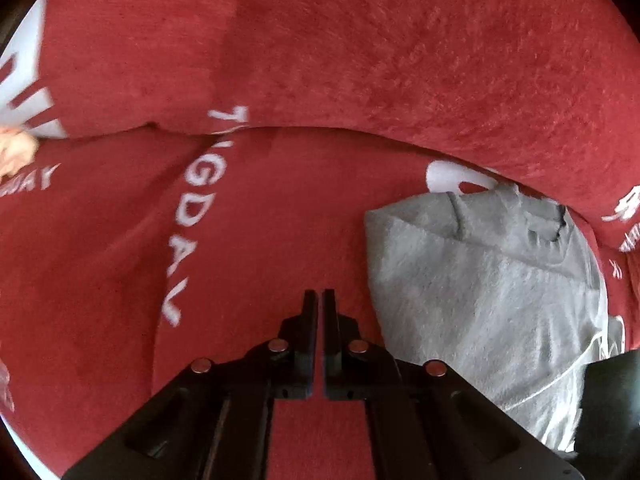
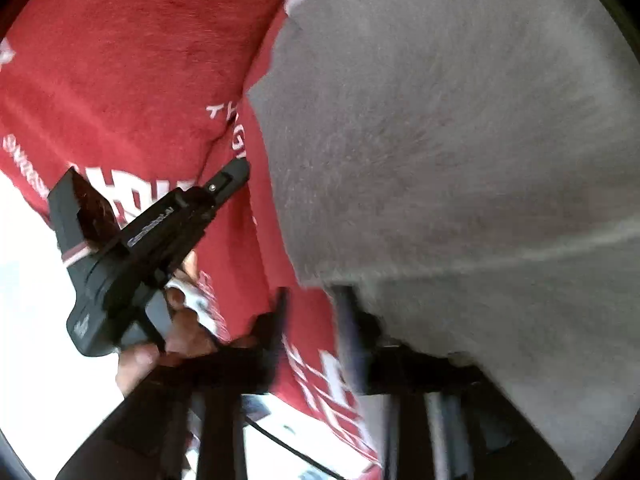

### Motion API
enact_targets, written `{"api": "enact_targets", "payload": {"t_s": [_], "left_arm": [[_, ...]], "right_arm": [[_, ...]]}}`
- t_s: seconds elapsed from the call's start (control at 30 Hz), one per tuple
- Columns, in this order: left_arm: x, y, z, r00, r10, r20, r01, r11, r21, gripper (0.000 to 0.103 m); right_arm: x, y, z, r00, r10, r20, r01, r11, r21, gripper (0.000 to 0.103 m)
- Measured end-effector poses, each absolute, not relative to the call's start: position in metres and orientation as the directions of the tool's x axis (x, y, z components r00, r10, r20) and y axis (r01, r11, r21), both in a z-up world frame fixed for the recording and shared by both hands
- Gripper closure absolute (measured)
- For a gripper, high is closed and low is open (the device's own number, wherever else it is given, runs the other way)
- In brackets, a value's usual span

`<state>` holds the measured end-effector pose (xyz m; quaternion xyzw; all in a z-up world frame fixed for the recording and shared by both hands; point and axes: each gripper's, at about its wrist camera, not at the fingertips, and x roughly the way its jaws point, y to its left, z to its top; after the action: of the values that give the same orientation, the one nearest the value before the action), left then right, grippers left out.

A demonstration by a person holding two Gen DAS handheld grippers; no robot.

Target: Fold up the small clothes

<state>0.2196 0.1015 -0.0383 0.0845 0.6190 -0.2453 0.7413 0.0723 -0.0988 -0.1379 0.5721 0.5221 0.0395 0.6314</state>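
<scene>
A small grey garment [image 1: 480, 292] lies on a red blanket with white lettering [image 1: 248, 220], to the right of my left gripper [image 1: 319, 300]. The left gripper is shut and empty, its tips over bare red blanket. In the right wrist view the grey garment [image 2: 440, 140] fills the right side and drapes over the right finger [image 2: 350, 332]. My right gripper [image 2: 312, 300] is open at the garment's lower left edge, blurred. The left gripper body [image 2: 160, 232], held by a hand, shows at the left there.
The red blanket [image 2: 120, 60] covers the whole surface and rises into a padded fold [image 1: 400, 60] at the back. A bright white area [image 2: 28, 280] lies beyond the blanket's edge. A dark object [image 1: 608, 400] sits at the garment's lower right.
</scene>
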Motion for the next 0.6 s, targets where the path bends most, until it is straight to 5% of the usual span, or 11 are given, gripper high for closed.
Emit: {"api": "enact_targets", "payload": {"t_s": [0.3, 0.53, 0.57, 0.6], "left_arm": [[0.167, 0.079, -0.025, 0.132, -0.213, -0.968, 0.453, 0.882, -0.132, 0.101], [0.121, 0.061, -0.037, 0.085, -0.172, -0.981, 0.458, 0.881, -0.115, 0.101], [0.115, 0.057, -0.037, 0.089, -0.162, -0.983, 0.466, 0.879, -0.103, 0.101], [0.110, 0.054, -0.035, 0.094, -0.157, -0.983, 0.472, 0.876, -0.094, 0.101]], "right_arm": [[-0.043, -0.244, -0.092, 0.493, 0.262, -0.830, 0.747, 0.362, 0.558, 0.053], [-0.084, -0.327, -0.102, 0.502, 0.119, -0.857, 0.839, 0.173, 0.516, 0.053], [-0.084, -0.335, -0.107, 0.510, 0.113, -0.853, 0.838, 0.159, 0.522, 0.054], [-0.083, -0.337, -0.111, 0.514, 0.114, -0.850, 0.838, 0.148, 0.526, 0.068]]}}
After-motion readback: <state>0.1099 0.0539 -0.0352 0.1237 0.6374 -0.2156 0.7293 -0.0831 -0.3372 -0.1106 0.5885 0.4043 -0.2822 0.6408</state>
